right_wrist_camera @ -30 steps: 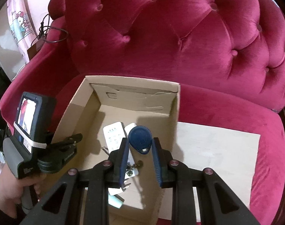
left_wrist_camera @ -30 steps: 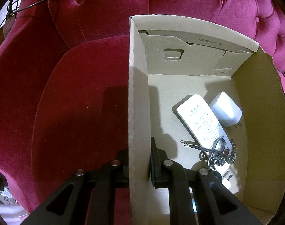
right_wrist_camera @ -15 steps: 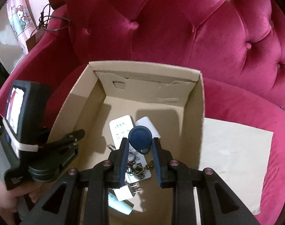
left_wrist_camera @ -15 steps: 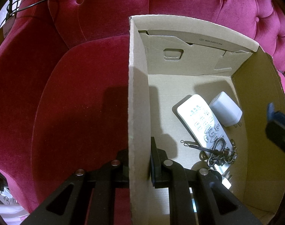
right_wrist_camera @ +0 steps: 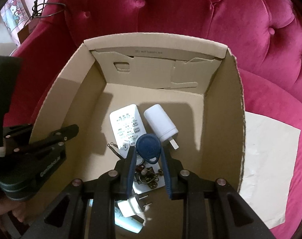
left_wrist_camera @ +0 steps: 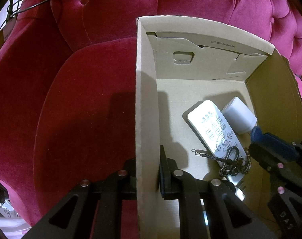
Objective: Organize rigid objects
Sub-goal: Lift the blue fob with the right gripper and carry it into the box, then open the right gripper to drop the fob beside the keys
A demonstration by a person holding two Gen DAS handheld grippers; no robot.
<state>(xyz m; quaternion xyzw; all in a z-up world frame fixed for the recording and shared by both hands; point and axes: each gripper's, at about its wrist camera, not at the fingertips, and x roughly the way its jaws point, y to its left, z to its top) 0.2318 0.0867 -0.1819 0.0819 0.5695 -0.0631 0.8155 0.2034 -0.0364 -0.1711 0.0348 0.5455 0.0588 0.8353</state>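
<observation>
Your right gripper (right_wrist_camera: pixel 148 155) clamps blue key fob (right_wrist_camera: pixel 148 145) above remote (right_wrist_camera: pixel 128 128) inside cardboard box (right_wrist_camera: pixel 222 119) — your left gripper (left_wrist_camera: pixel 147 171) pinches box wall.

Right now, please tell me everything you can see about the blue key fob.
The blue key fob is a flat teardrop-shaped tag, apparently hard plastic, with a faint ring pattern on its face and a small loop at its narrow end. The right gripper is shut on it, the pads pressing its two edges, wide end pointing away from the camera. It hangs inside the cardboard box, above the white remote and charger, touching neither.
</observation>
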